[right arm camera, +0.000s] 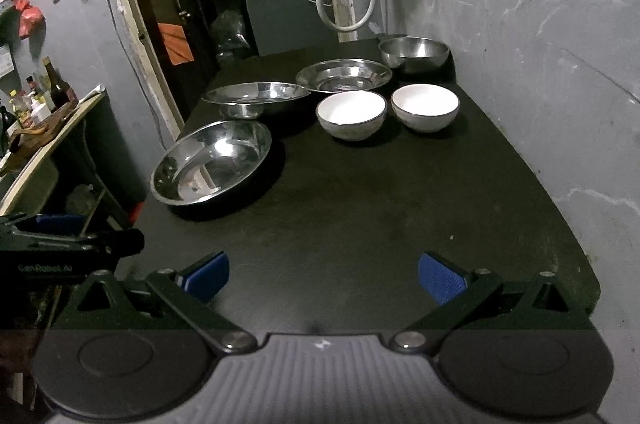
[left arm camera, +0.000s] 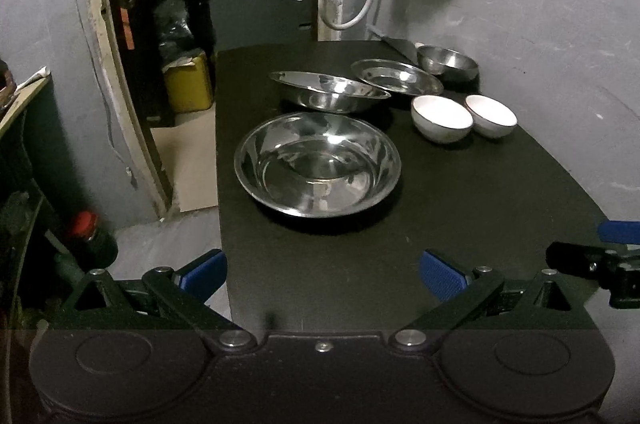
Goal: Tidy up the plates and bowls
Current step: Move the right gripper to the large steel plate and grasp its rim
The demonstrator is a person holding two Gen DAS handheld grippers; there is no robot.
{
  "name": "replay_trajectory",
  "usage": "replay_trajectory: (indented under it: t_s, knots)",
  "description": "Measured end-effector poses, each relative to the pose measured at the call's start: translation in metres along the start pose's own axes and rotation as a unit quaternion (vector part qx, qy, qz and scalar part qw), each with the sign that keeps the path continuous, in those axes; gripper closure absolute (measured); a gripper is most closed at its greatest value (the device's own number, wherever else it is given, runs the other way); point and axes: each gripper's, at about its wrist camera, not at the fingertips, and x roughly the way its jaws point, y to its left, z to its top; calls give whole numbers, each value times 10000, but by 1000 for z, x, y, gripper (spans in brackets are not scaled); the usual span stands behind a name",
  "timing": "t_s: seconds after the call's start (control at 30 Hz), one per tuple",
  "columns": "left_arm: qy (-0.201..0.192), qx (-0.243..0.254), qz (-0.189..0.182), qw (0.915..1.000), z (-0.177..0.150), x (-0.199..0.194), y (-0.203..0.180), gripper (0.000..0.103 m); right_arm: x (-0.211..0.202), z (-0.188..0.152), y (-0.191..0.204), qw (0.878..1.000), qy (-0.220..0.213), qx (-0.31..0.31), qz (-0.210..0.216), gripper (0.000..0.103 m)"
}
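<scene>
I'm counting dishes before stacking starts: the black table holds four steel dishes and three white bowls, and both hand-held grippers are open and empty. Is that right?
Not quite: there are two white bowls, not three, as the right wrist view shows them side by side. The rest holds: four steel dishes sit on the black table, and the left hand-held gripper and right hand-held gripper are open and empty.

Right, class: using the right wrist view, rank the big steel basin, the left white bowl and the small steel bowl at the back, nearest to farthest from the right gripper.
1. Big steel basin, left, table edge.
2. Left white bowl, centre.
3. Small steel bowl, far back by the wall.

The right gripper hovers open over the near table end.
</scene>
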Motion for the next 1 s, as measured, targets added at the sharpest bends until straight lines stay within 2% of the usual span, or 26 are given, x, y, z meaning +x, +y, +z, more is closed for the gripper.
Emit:
replay_trajectory:
  t_s: [0.13, 0.33, 0.73, 1.0]
  knots:
    - [50, -51, 53, 10000, 17, 5, -2, 1, 11, 20, -6, 9999, 122, 47, -71, 0]
    - [-42, -241, 190, 9995, 51, 15, 0, 1, 36, 59, -12, 9981, 526, 324, -87, 0]
    - [40, -348, 707, 9969, 112, 51, 4, 1, 77, 103, -14, 9978, 569, 287, 204, 0]
    - [99, -424, 933, 9947, 135, 69, 19, 1, 95, 118, -10, 9971, 609, 377, 260, 0]
